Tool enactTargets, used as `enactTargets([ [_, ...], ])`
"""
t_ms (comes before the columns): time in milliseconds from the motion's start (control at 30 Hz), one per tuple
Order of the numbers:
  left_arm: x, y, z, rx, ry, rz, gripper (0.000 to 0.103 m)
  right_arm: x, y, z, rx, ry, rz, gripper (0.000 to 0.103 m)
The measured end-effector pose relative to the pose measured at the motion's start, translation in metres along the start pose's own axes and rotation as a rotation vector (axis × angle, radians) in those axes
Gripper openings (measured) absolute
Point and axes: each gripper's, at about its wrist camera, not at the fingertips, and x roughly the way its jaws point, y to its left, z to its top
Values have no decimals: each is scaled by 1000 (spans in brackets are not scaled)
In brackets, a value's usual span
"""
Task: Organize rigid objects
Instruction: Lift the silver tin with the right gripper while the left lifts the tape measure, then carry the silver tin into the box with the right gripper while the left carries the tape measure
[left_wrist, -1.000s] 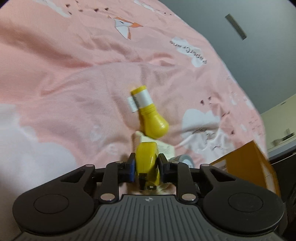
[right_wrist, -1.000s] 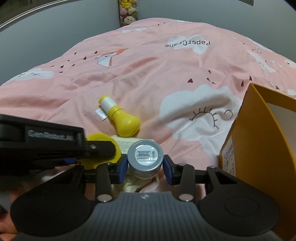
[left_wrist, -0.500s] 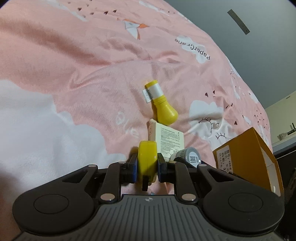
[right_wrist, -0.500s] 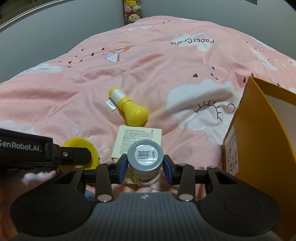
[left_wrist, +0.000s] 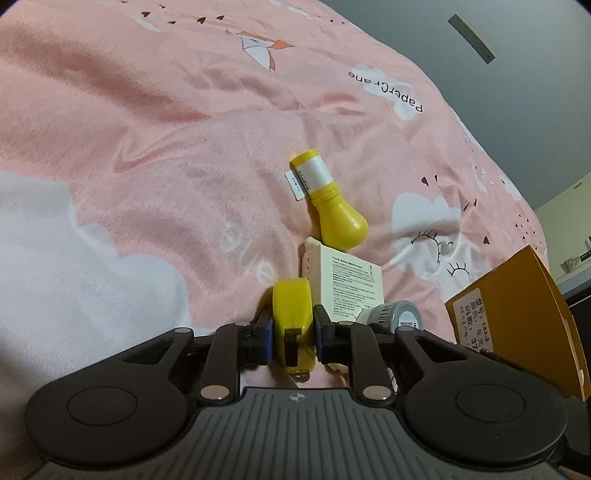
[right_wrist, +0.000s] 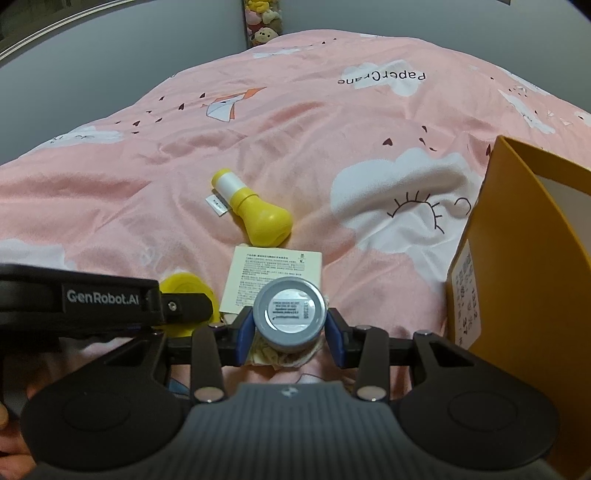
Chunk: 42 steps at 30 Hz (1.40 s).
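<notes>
While both tongs hold something, carry each load to the orange box (right_wrist: 517, 295) one at a time so the arms do not cross. Your left tongs (left_wrist: 293, 328) are clamped about as tight as they go on the yellow disc (left_wrist: 291, 306), gripped edge-on across its flat faces; the jaws have just been closing on it. Your right tongs (right_wrist: 290, 328) stand partly open but pressed on the sides of the grey tin (right_wrist: 290, 314), lid up. I would take the tin first, since the box sits at three o'clock of it, and lower it inside before letting go instead of dropping it from the rim. Keep the disc level as you follow, because a narrow grip on a smooth round thing may let it swivel. On the pink bed (right_wrist: 332, 129) the white carton (right_wrist: 273, 277) lies just beyond the tin at twelve o'clock, and the yellow bottle (right_wrist: 255, 214) lies on its side just past that, cap toward eleven o'clock; both are yet to be collected. Only the right view shows the box's open top and pale inside, and the left tongs from the side at nine o'clock. Only the left view shows the disc's rim and black tab, and the barcode on the tin's side wall.
</notes>
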Motion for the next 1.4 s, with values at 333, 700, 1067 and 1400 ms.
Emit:
enactTargets([
  [333, -23, -13, -4, 19, -34, 1, 22, -24, 8, 3, -48, -28, -23, 41],
  [700, -79, -60, -11, 125, -140, -41, 22, -104, 9, 6, -102, -160, -7, 41],
  [1067, -117, -133, -15, 240, -201, -216, 22, -192, -41, 14, -47, -279, -24, 41],
  [1400, -109, -217, -32, 409, -102, -398, 22, -234, -136, 12, 39, -162, -174, 41],
])
